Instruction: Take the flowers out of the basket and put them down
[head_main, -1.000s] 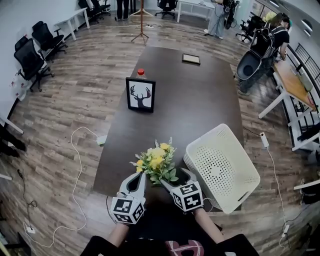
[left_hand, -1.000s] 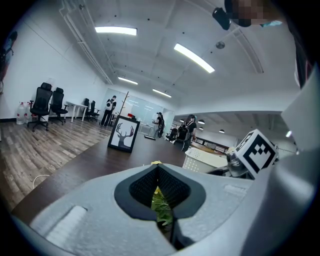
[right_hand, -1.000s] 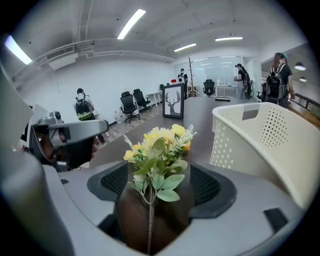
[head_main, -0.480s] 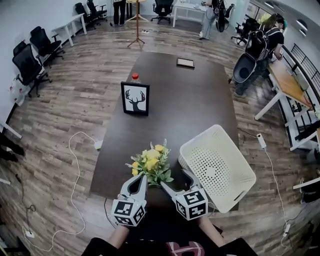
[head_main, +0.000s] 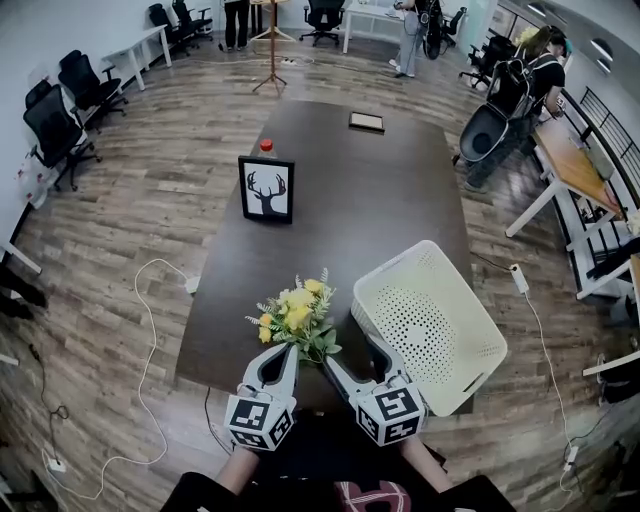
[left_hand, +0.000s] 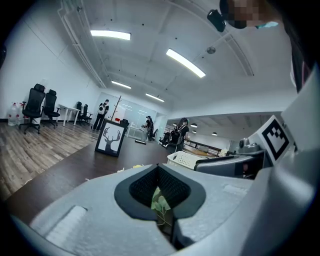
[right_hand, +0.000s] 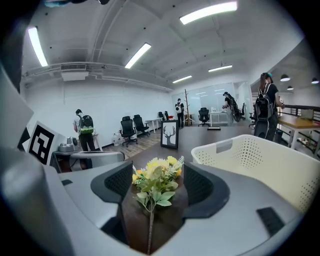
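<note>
A bunch of yellow flowers with green leaves (head_main: 295, 318) lies on the dark table (head_main: 380, 200) near its front edge, left of the white perforated basket (head_main: 430, 320). My left gripper (head_main: 292, 348) is at the bunch's stem end with its jaws together. In the left gripper view a leaf and the stem (left_hand: 161, 207) sit in the slit between them. My right gripper (head_main: 352, 357) is just right of it. Its jaws stand apart and have just been closing a little. In the right gripper view the flowers (right_hand: 155, 180) show between the jaws, untouched by the pads.
A framed deer picture (head_main: 265, 190) stands mid-table with a red-capped bottle (head_main: 266, 146) behind it. A dark flat object (head_main: 366, 122) lies at the far end. Office chairs (head_main: 60, 120), a cable on the floor (head_main: 150, 300) and people (head_main: 520, 80) surround the table.
My right gripper has drawn back toward me and risen, away from the flower heads. The left gripper has shifted slightly. The bunch stays at the same place on the table.
</note>
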